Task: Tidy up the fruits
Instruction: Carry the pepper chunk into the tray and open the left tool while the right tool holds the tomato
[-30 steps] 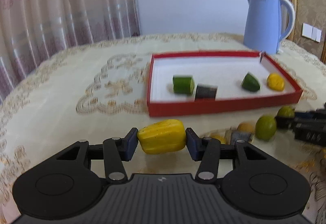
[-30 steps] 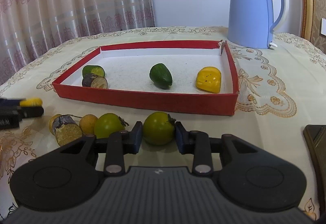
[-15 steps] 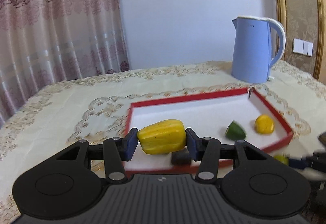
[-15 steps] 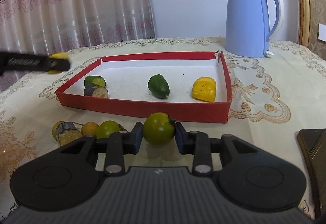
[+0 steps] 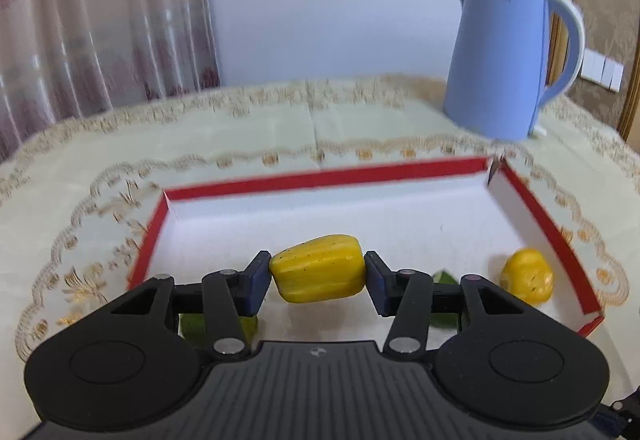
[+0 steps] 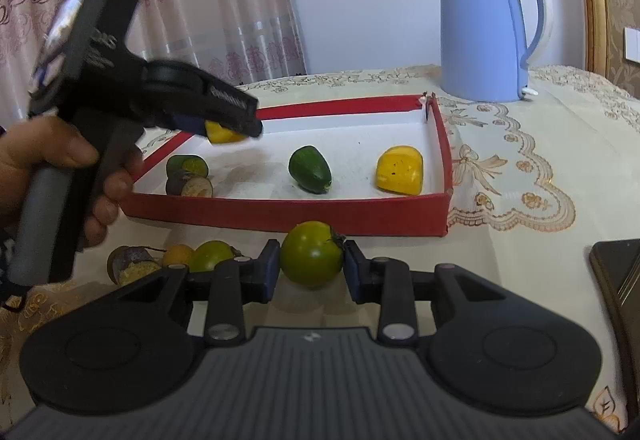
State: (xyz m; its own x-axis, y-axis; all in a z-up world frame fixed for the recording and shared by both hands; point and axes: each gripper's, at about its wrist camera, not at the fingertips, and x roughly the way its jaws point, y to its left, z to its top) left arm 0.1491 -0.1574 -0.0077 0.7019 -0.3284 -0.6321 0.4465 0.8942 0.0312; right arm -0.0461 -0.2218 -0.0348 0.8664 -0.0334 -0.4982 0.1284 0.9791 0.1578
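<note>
My left gripper is shut on a yellow ridged fruit and holds it in the air over the white floor of the red tray. From the right wrist view that same left gripper hangs above the tray's left half with the yellow fruit in it. My right gripper is shut on a green tomato, just in front of the tray's near wall. Inside the tray lie a green fruit, a yellow piece and two dark cut pieces.
A blue kettle stands behind the tray's far right corner. Loose fruit lies on the tablecloth left of my right gripper. A dark flat object sits at the right edge. A person's hand grips the left tool's handle.
The left gripper carried the yellow fruit forward from in front of the tray to above its floor. The right gripper stayed put, holding the green tomato.
</note>
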